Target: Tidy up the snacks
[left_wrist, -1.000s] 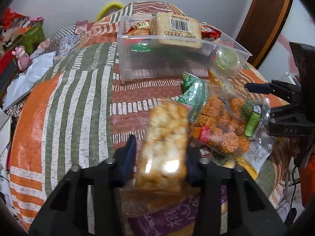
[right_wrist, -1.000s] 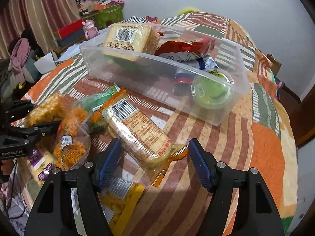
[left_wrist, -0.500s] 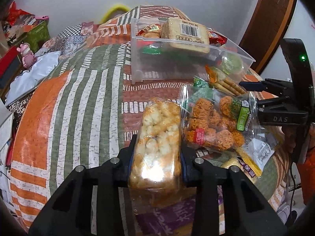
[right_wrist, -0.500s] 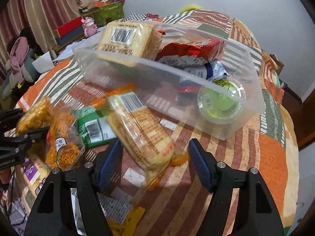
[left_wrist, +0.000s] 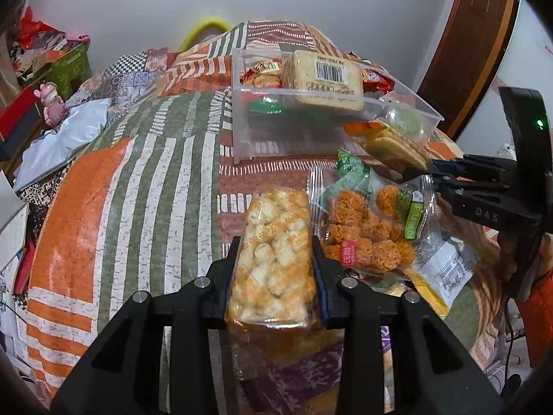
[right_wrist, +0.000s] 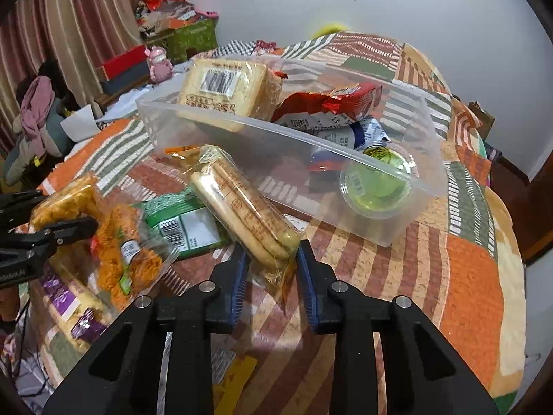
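My left gripper [left_wrist: 276, 256] is shut on a clear pack of puffed rice cake [left_wrist: 274, 245], held just above the patterned cloth. My right gripper [right_wrist: 271, 256] is shut on a long pack of biscuits [right_wrist: 242, 204], lifted and tilted toward the clear plastic bin [right_wrist: 408, 221]. The bin [left_wrist: 242, 131] holds a square cracker pack [right_wrist: 224, 86], a red bag [right_wrist: 331, 103] and a green jelly cup [right_wrist: 373, 186]. A bag of orange noodle balls [left_wrist: 366, 231] lies on the cloth beside the left gripper.
A green packet [right_wrist: 186, 224] and a purple-labelled pack [right_wrist: 69, 307] lie on the striped cloth [left_wrist: 138, 190]. Yellow wrappers [right_wrist: 231, 384] lie near the front. Boxes and a pink toy [right_wrist: 159, 62] sit beyond the far left edge. A wooden door [left_wrist: 466, 41] stands at right.
Both grippers closed on their packs. The left gripper gripped the rice cake pack. The right gripper closed on the biscuit pack and raised it toward the bin.
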{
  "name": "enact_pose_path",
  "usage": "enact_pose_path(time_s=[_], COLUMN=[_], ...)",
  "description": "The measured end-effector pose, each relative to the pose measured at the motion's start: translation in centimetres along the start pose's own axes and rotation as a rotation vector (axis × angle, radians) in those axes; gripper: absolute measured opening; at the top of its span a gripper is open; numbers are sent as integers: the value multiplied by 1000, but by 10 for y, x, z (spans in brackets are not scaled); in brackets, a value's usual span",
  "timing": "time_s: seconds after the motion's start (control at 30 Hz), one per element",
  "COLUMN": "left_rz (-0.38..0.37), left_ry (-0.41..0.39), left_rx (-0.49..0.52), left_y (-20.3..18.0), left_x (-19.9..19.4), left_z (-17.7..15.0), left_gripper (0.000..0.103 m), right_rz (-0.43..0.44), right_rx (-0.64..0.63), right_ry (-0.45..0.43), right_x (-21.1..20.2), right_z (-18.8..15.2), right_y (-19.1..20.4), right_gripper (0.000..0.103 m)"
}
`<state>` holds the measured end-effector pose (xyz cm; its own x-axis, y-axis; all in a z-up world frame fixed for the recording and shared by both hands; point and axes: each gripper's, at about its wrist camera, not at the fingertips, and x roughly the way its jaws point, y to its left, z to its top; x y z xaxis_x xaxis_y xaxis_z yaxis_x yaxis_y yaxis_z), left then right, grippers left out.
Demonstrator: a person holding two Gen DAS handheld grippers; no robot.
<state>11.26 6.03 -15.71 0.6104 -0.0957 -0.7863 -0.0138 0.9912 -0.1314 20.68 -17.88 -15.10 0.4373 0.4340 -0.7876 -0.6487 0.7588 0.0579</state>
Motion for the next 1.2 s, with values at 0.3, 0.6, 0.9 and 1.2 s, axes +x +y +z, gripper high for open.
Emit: enact_pose_path(time_s=[0.3, 0.6, 0.9, 1.2], left_rz=[-2, -7, -10, 30], left_ry=[-52, -113, -179, -230], left_rx=[-12, -16, -27, -25], left_y=[-3, -6, -6, -7], left_x=[-15, -30, -42, -32], left_z=[14, 32, 61, 105], left_gripper=[35, 35, 35, 35], right_rz=[12, 14, -9, -47], right_rx=[24, 51, 106, 187], right_ry=[-86, -159, -252, -272], right_x=[-33, -57, -81, -72], right_z=[-8, -10, 2, 20], right_y=[-2, -6, -22, -47], right_gripper=[20, 16, 15, 12])
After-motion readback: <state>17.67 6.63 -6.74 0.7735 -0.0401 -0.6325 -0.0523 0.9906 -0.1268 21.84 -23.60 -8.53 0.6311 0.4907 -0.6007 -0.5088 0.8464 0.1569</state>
